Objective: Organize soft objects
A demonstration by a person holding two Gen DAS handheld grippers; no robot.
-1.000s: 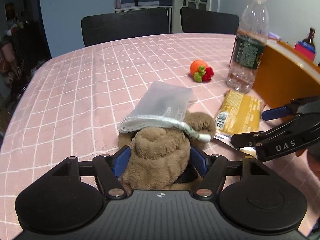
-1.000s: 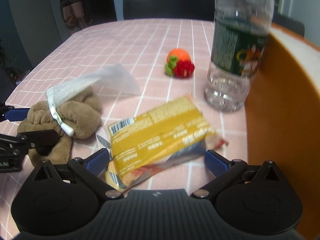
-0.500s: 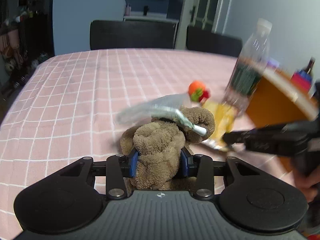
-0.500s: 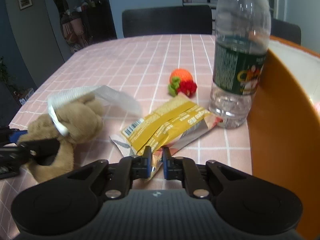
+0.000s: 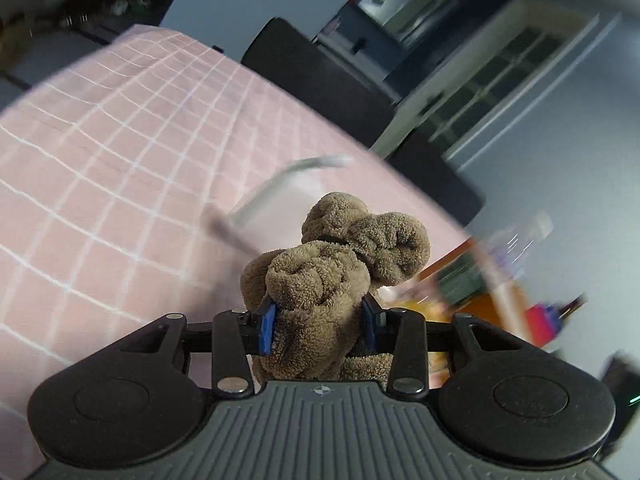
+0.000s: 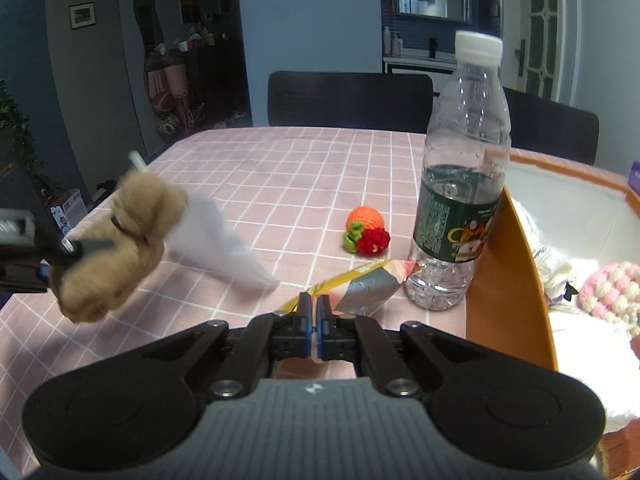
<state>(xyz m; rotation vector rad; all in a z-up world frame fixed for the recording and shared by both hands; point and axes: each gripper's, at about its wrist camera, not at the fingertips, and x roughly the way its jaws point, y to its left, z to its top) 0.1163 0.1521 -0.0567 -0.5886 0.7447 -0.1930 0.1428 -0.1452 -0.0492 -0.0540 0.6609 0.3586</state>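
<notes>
Plush toy (image 5: 320, 280) and snack packet (image 6: 360, 284), each pinched in a hand-held gripper above the pink checked table (image 6: 280, 168).

Brown and fuzzy, the toy is lumpy, with a translucent tag bag (image 6: 224, 236) trailing from it; the left hand-held gripper (image 5: 318, 326) squeezes it between blue pads, clear of the table. The right hand-held gripper (image 6: 314, 320) is nearly closed on the yellow packet's edge, beside a water bottle (image 6: 460, 184), a crocheted fruit (image 6: 364, 230) and an orange box (image 6: 504, 280).
</notes>
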